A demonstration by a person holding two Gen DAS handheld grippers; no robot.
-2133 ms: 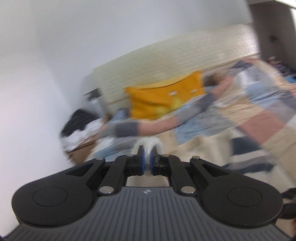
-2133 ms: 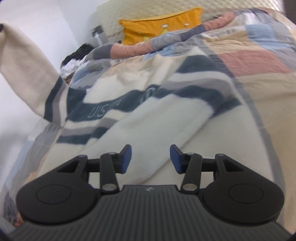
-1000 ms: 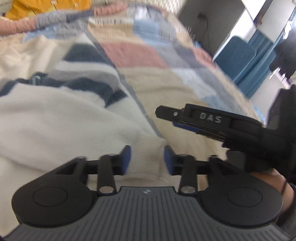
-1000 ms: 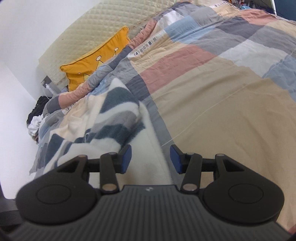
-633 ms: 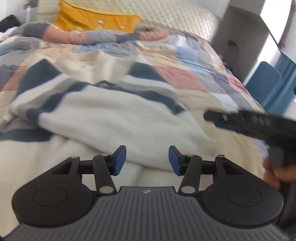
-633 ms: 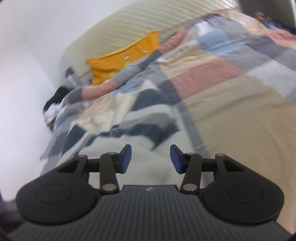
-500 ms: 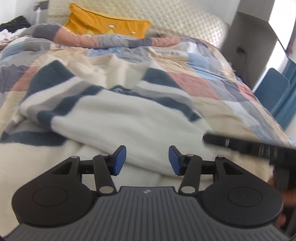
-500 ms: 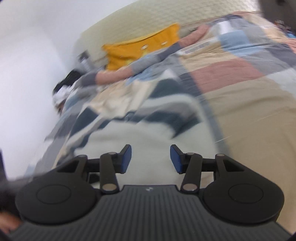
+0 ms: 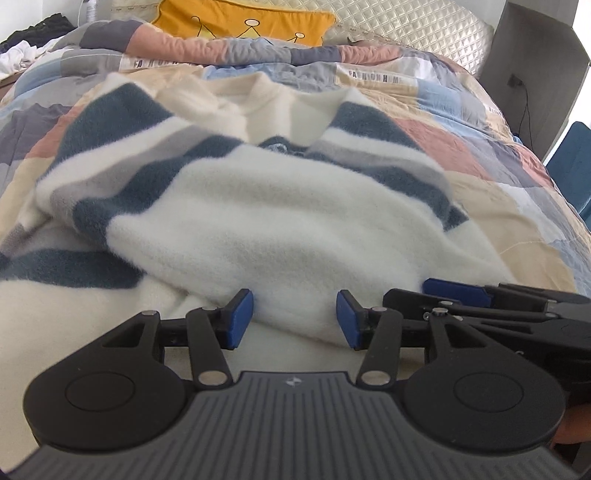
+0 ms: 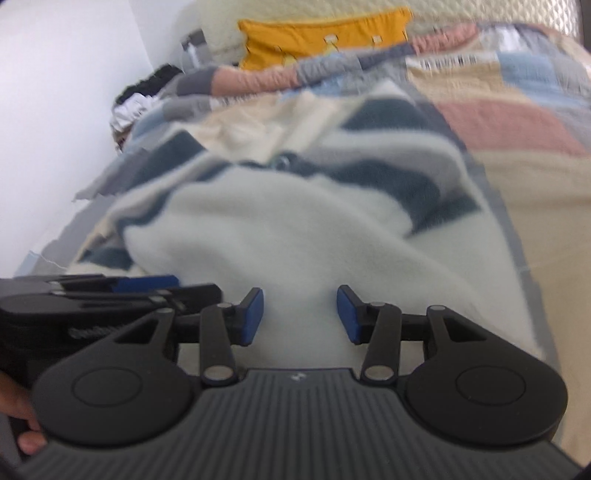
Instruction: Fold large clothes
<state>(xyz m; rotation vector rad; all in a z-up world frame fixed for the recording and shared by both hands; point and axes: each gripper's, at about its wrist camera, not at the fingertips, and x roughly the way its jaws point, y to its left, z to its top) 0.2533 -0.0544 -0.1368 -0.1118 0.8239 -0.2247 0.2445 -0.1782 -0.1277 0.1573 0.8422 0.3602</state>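
The cream sweater with dark blue and grey stripes lies rumpled across the patchwork bed quilt, filling the middle of both frames; the left gripper has its fingers spread wide at lower centre, holding nothing, a white fold lying between the blue pads; the right gripper is likewise wide apart and empty over the fleece, though that view is blurred; a yellow pillow sits at the top
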